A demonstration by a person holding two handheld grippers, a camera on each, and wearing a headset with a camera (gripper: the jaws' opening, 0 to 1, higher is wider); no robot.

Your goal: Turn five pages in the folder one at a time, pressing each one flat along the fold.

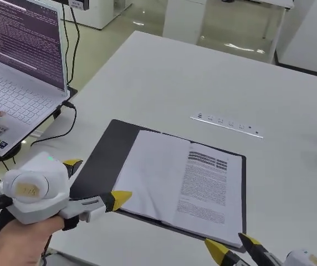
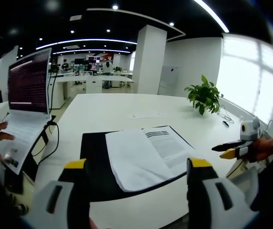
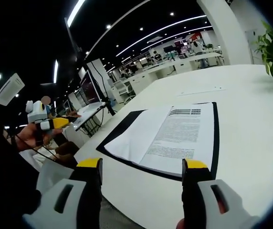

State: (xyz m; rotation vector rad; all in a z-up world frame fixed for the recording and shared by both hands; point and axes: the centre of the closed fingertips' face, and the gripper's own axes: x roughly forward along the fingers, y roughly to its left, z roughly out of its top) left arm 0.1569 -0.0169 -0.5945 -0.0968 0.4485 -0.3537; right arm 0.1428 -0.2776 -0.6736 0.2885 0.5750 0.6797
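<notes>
We see the white table [image 1: 175, 72] with the black folder [image 1: 100, 160] lying open near its front edge.
A laptop [image 1: 20, 61] stands to its left. The folder's white pages [image 1: 158, 172] lie spread, with printed text on the right one. Our left gripper [image 1: 97, 180] and right gripper [image 1: 230, 243] hover by the folder's near edge, jaws apart, gripping nothing.

Matt white paper pages [image 1: 154, 173] lie in a black, seemingly matt-plastic folder [image 1: 102, 162] on the smooth, faintly glossy white table [image 1: 203, 77].
</notes>
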